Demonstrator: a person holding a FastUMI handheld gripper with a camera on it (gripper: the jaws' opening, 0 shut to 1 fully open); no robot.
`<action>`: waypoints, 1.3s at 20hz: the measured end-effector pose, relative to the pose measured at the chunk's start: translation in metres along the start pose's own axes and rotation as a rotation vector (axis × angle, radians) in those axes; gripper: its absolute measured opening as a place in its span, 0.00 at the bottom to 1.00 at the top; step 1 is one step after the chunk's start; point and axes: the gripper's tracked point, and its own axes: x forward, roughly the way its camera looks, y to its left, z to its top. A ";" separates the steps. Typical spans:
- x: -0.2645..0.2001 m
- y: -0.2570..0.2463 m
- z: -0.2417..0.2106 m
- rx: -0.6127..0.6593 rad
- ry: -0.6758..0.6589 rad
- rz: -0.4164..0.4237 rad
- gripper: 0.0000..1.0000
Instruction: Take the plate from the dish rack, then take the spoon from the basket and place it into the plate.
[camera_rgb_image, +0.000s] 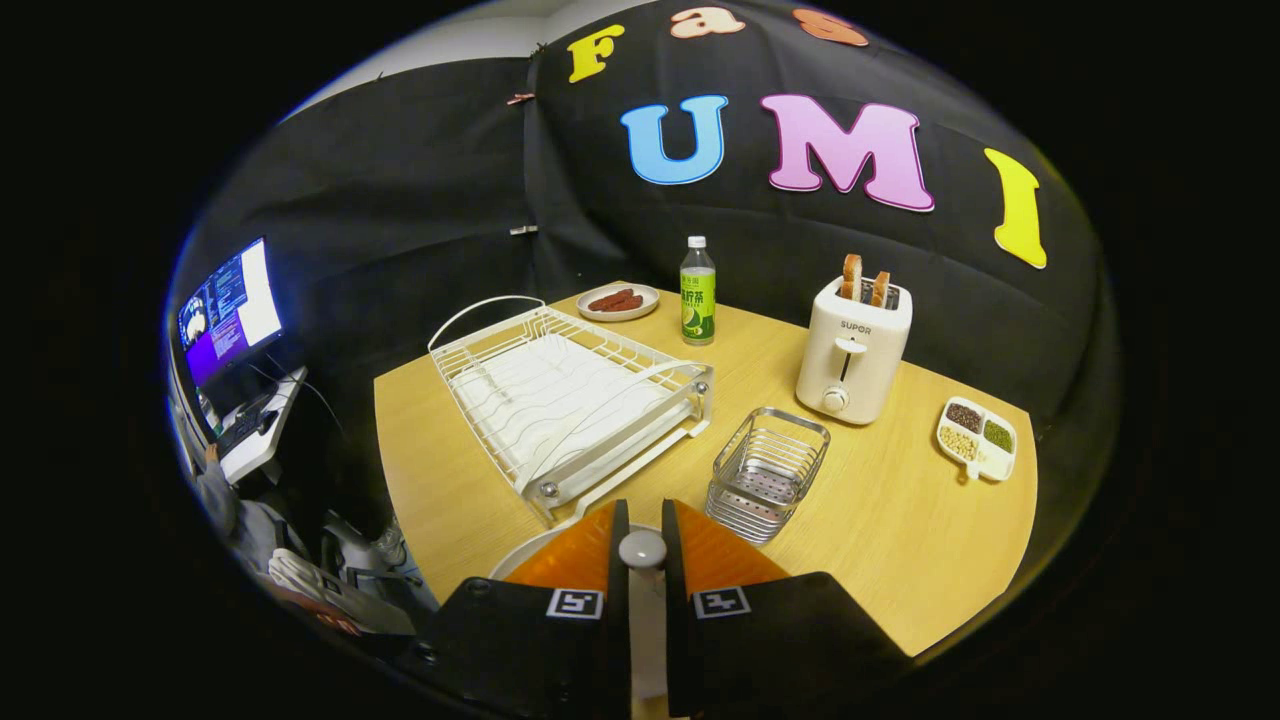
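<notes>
My gripper (643, 515) hangs over the table's near edge, its two orange fingers (580, 550) close together on a white spoon (642, 550). The spoon's rounded end pokes up between the fingertips and its white shaft runs back between them. Under the fingers, just left of them, the curved white rim of the plate (517, 562) shows on the table; the fingers hide the rest. The white wire dish rack (560, 400) stands beyond the fingers to the left with no dish in it. The metal basket (768, 472) sits just ahead to the right with nothing in it.
On the wooden table (900, 520) a white toaster (852, 350) with bread slices stands behind the basket. A green bottle (698, 292) and a small plate of sausages (618, 300) stand at the back. A divided dish of beans (978, 438) lies far right. A monitor (228, 308) is off the table to the left.
</notes>
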 end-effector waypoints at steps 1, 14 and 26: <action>0.000 0.002 0.000 0.005 0.005 0.006 0.18; -0.005 0.029 0.034 0.228 -0.013 0.089 0.99; -0.059 -0.019 0.154 0.227 -0.282 -0.121 0.98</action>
